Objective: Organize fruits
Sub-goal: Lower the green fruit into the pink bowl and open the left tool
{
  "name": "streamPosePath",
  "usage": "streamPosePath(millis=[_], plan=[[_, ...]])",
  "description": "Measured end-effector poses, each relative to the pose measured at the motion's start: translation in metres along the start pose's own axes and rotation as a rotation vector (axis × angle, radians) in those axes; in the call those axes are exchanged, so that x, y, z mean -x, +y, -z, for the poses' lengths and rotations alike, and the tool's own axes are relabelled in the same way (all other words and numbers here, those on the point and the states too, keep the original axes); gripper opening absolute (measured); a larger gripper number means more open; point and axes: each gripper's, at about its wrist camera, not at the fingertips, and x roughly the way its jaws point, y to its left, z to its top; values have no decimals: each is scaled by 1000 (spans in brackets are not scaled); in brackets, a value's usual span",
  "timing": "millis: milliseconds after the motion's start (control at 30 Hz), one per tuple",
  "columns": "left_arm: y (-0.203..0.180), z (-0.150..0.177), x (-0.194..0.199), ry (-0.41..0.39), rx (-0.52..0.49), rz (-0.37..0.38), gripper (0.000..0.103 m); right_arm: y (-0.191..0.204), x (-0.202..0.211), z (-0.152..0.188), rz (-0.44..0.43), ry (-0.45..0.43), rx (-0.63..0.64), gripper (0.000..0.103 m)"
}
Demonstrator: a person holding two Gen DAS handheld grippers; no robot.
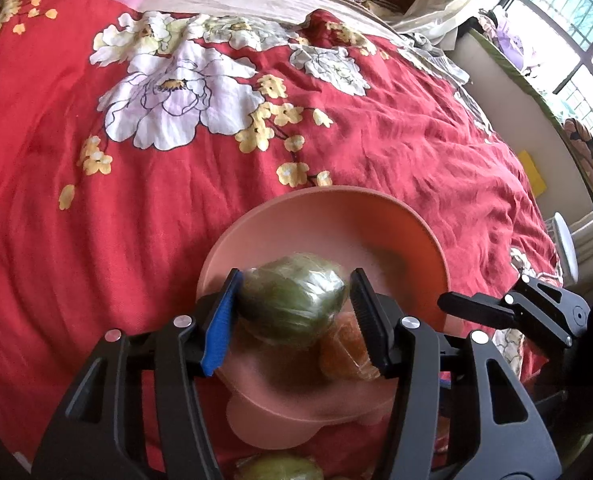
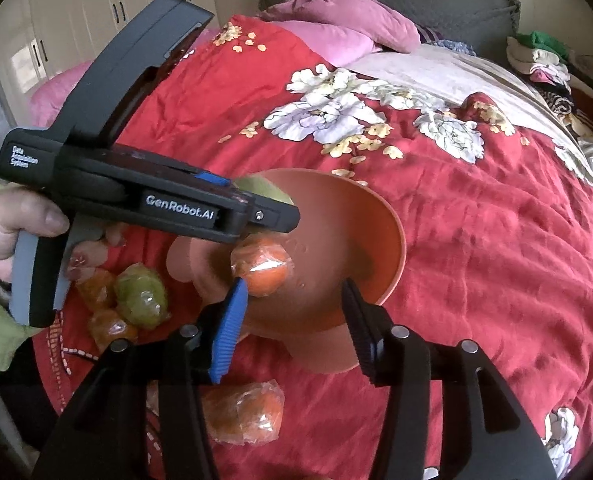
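Left gripper (image 1: 294,304) is over the salmon-pink plastic bowl (image 1: 396,224), jaws clamped on a plastic-wrapped green fruit (image 1: 290,300). A wrapped orange fruit (image 1: 346,350) lies in the bowl below it. Right gripper (image 2: 292,320) hovers at the bowl's near rim, jaws spread and holding nothing. Only the right wrist view shows more wrapped fruits (image 2: 124,304) loose on the red floral bedspread (image 2: 476,220), plus the person's left hand (image 2: 12,224).

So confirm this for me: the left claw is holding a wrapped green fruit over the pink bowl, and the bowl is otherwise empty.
Not quite. The left claw does hold the wrapped green fruit over the pink bowl, but the bowl is not otherwise empty: a wrapped orange fruit already lies inside it. The right wrist view shows this most clearly.
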Motion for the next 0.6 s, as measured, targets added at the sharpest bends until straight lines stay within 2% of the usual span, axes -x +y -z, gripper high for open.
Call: streamPosePath(millis=[333, 600], plan=[[-4, -5, 19, -42, 2, -9, 48, 1, 9, 2, -4, -18, -3, 51], [-5, 0, 36, -85, 20, -24, 59, -2, 20, 5, -2, -48, -25, 61]])
